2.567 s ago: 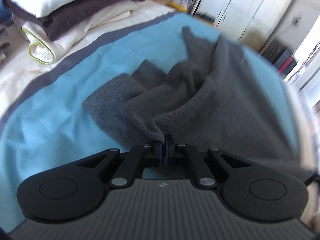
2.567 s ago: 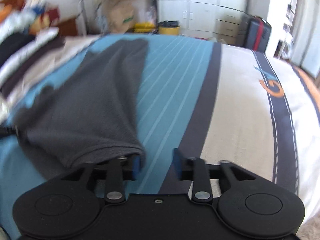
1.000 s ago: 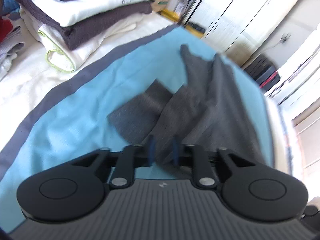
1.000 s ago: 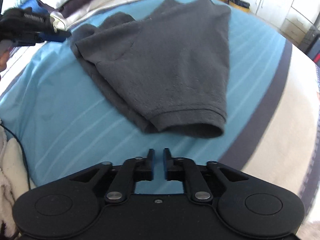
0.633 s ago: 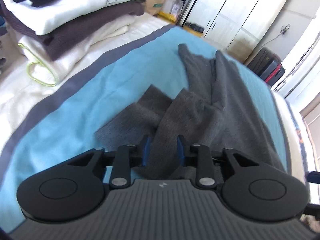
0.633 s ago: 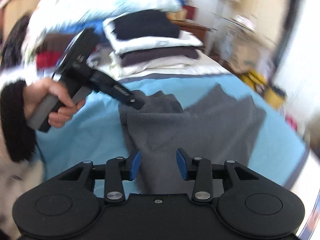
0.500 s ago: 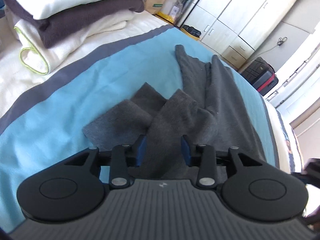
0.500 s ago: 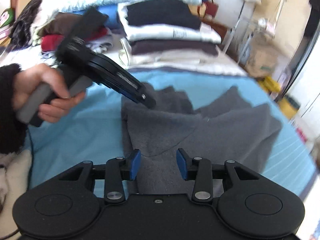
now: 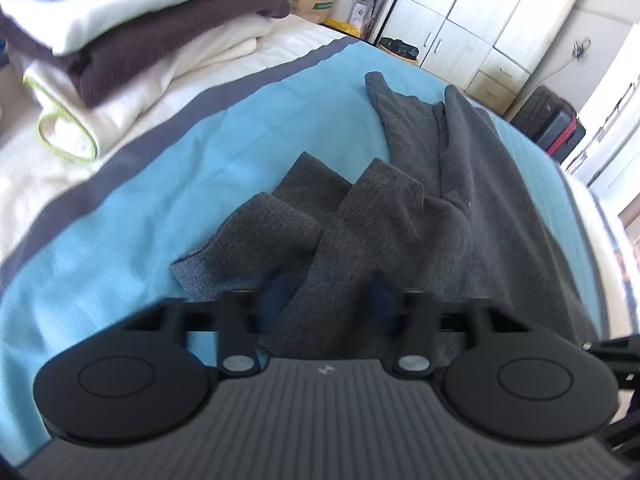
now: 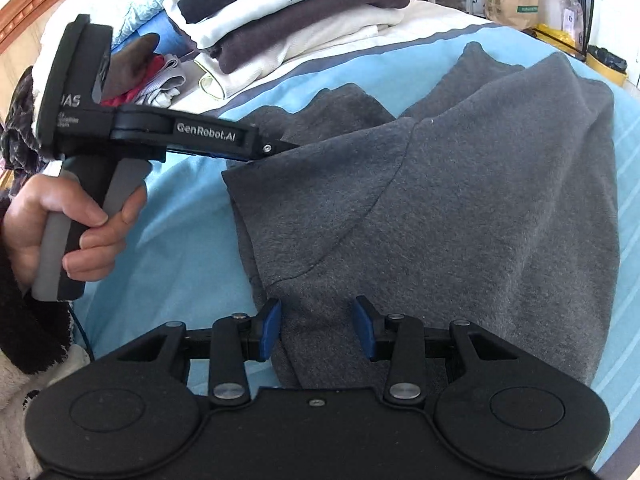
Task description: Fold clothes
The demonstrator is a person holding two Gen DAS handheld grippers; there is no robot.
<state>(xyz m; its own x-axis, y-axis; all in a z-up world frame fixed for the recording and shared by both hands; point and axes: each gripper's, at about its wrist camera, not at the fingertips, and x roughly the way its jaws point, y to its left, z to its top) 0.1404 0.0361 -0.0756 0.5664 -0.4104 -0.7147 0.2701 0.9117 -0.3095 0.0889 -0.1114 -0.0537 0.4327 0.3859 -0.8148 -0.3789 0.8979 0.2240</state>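
Fingers of the left gripper (image 9: 328,300), just closing, and the right gripper (image 10: 319,326), just opened, stand apart astride the dark-grey fleece sweater (image 10: 480,200), likely light and limp, best pinched at folded edges.

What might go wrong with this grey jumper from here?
1. The left gripper, jaws just closing, straddles bunched folds of the grey jumper. It may pinch several layers at once and drag the lot askew.
2. The right gripper, jaws just opened and apart, straddles the jumper's near edge without pressing on it. A shallow bite there could let the thick cloth slip out when lifted.
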